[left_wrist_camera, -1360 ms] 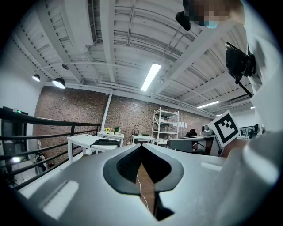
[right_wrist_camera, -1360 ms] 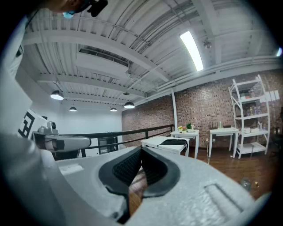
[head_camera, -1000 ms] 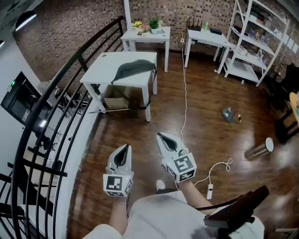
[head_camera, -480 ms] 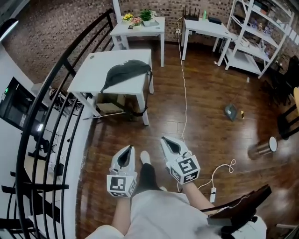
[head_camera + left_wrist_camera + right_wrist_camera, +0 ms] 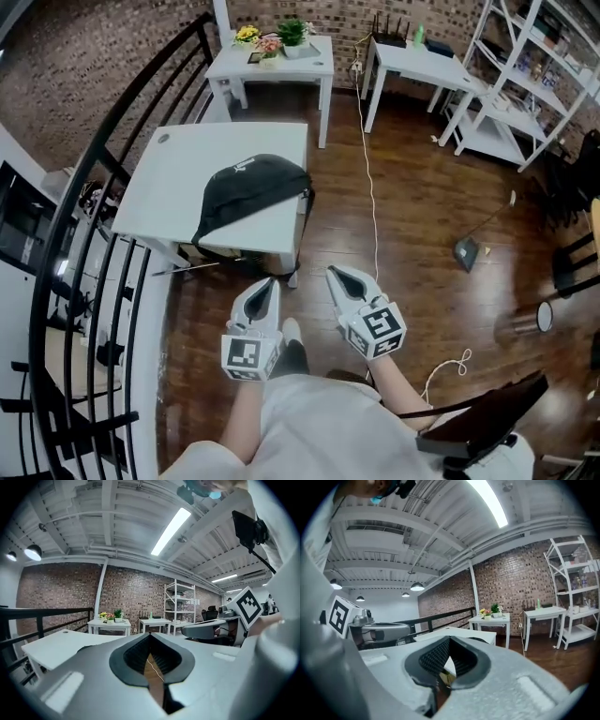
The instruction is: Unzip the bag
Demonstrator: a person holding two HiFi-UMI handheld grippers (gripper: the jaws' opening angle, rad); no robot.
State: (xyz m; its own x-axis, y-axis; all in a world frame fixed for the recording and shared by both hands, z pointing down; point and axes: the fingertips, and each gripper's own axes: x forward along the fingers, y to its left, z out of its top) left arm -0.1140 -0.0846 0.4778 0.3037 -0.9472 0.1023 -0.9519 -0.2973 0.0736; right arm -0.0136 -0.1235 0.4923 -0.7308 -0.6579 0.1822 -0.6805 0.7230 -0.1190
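We stand on a wooden floor (image 5: pixel 412 216) facing a white table (image 5: pixel 178 178); the dark bag (image 5: pixel 251 190) lies on its near right part. Short of it hover our left gripper (image 5: pixel 270 283) and right gripper (image 5: pixel 332 273), jaws pressed together, empty.

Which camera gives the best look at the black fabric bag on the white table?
The head view: the black fabric bag lies whole on the white table, seen from above. The left and right gripper views catch only a dark sliver of it.
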